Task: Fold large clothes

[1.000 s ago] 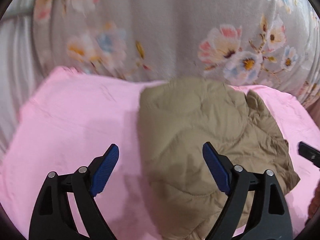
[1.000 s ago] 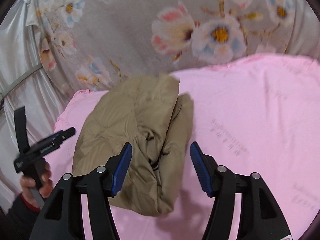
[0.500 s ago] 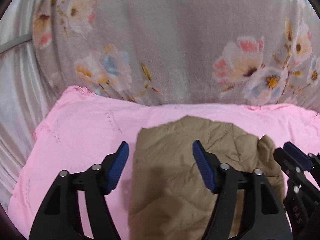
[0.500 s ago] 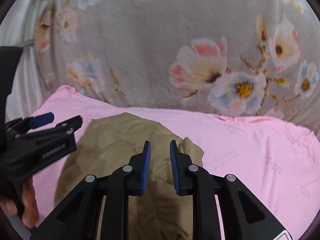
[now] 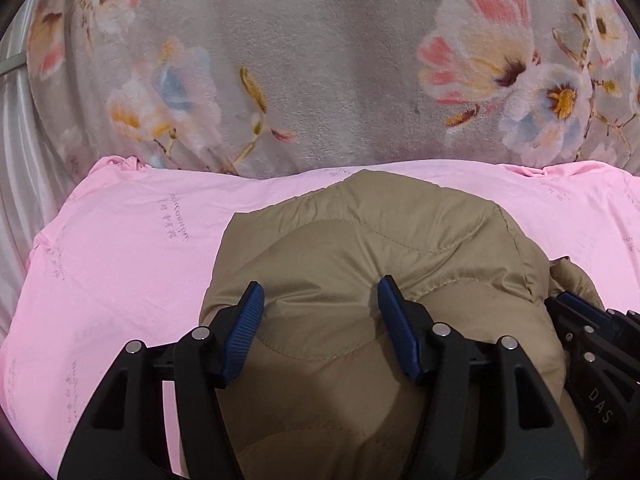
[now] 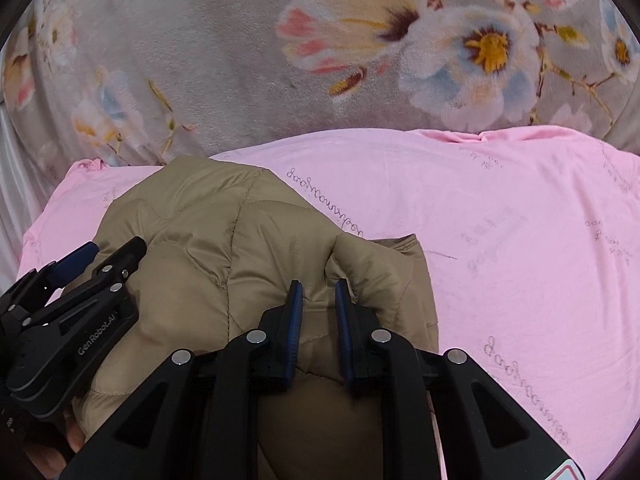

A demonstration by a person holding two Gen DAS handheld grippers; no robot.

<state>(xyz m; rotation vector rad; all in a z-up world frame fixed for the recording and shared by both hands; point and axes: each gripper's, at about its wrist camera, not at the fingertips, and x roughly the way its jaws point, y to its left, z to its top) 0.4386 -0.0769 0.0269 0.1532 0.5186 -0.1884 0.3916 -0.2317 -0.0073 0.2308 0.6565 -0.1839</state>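
A tan quilted jacket (image 5: pixel 380 232) lies bundled on a pink sheet (image 5: pixel 120 240). My left gripper (image 5: pixel 320 312) is set down on its near part with the jaws half apart. Puffy fabric bulges between the blue pads (image 5: pixel 244 320), which do not clamp it. In the right wrist view my right gripper (image 6: pixel 318 308) is at the jacket's (image 6: pixel 200 220) right side. Its jaws are closing, nearly together, with a raised fold pinched between the pads (image 6: pixel 294 320). Each gripper shows in the other's view: the right gripper (image 5: pixel 592 340) and the left gripper (image 6: pixel 80 280).
A grey floral blanket (image 5: pixel 320 60) rises behind the pink sheet (image 6: pixel 520 240) like a back wall. Pale shiny fabric (image 5: pixel 16 160) hangs at the far left. A hand (image 6: pixel 72 436) holds the left gripper's handle.
Both grippers came forward and down onto the jacket. The right jaws went from wide apart to nearly together around a fold. The left jaws narrowed by about a third.
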